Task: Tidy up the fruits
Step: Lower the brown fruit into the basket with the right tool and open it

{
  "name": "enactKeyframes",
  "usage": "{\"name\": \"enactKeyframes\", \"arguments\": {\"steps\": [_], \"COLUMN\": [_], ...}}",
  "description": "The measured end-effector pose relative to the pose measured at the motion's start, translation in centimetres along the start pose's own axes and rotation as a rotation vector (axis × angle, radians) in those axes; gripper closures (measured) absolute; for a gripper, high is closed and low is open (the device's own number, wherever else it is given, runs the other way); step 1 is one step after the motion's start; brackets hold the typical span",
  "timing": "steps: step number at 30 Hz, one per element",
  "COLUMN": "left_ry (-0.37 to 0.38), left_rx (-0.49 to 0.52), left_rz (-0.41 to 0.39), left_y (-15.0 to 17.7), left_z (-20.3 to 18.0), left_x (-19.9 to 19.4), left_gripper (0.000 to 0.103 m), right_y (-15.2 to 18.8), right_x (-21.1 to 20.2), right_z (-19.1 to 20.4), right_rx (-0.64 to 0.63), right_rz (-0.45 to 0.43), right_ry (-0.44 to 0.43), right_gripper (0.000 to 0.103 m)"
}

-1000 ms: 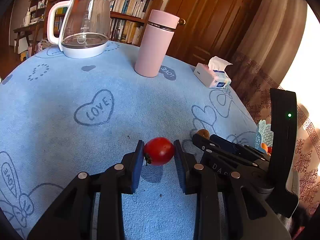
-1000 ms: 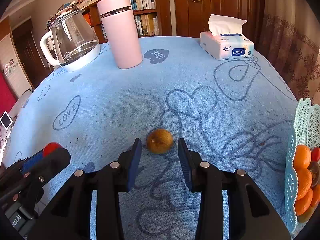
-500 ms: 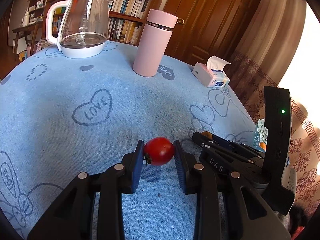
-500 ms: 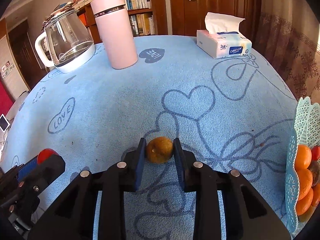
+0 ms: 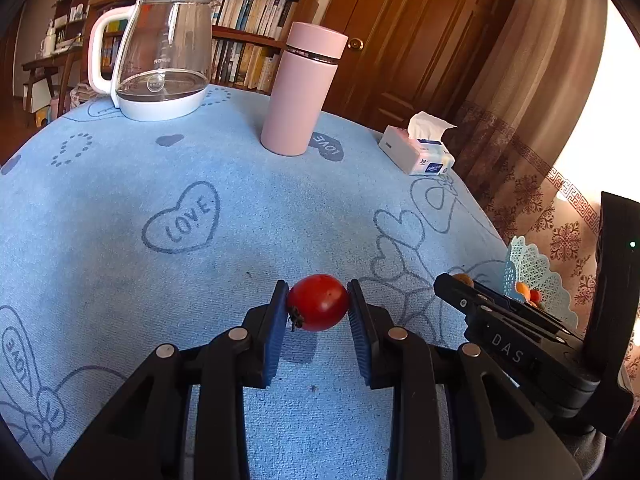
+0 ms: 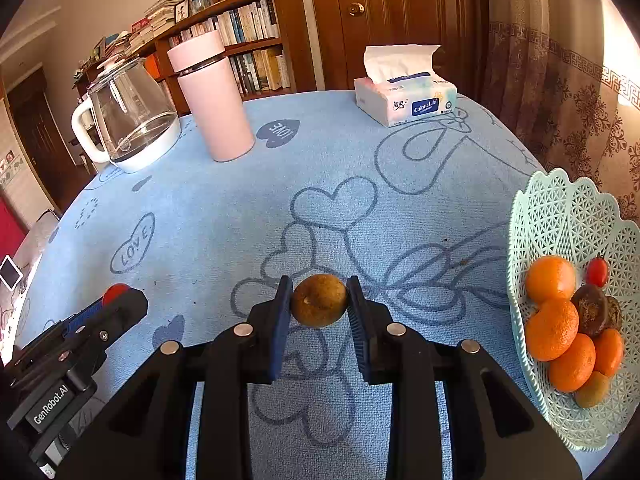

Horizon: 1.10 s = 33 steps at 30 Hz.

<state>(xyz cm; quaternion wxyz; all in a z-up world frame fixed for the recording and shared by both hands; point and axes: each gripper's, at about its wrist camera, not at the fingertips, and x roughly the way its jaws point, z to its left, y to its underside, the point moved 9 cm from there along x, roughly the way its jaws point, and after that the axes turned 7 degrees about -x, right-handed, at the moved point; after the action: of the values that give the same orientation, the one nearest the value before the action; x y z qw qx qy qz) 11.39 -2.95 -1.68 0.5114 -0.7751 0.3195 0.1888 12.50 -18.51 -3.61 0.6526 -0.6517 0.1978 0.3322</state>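
— Since a second ago our right gripper (image 6: 319,300) has closed on the brown fruit (image 6: 319,300) and lifted it; our left gripper (image 5: 318,303), at its nine o'clock, is unmoved, clamped on the tomato (image 5: 318,303).

— We carry the fruit level toward the basket (image 6: 560,216) at three o'clock, lower among the oranges (image 6: 551,329), then release gently.

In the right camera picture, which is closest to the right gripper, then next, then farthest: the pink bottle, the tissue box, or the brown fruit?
1. Brown fruit: held in the right gripper.
2. Pink bottle: far left.
3. Tissue box: far right, slightly beyond the bottle.
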Motion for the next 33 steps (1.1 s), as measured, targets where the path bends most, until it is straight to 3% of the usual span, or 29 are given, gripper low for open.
{"name": "enactKeyframes", "arguments": {"steps": [9, 25, 33], "left_ry": [0.006, 0.014, 0.014], "left_rx": [0.006, 0.025, 0.028], "left_rz": [0.001, 0.006, 0.007], "left_y": [0.1, 0.4, 0.5], "left_z": [-0.3, -0.9, -1.0], "left_x": [0.0, 0.1, 0.1], "left_gripper": [0.073, 0.073, 0.073], "right_y": [0.1, 3.2, 4.1], "right_x": [-4.1, -10.1, -9.5], "right_z": [-3.3, -14.0, -14.3], "right_rx": [0.078, 0.332, 0.383], "right_rz": [-0.057, -0.104, -0.076], "right_ry": [0.038, 0.128, 0.086], "right_gripper": [0.075, 0.075, 0.075]}}
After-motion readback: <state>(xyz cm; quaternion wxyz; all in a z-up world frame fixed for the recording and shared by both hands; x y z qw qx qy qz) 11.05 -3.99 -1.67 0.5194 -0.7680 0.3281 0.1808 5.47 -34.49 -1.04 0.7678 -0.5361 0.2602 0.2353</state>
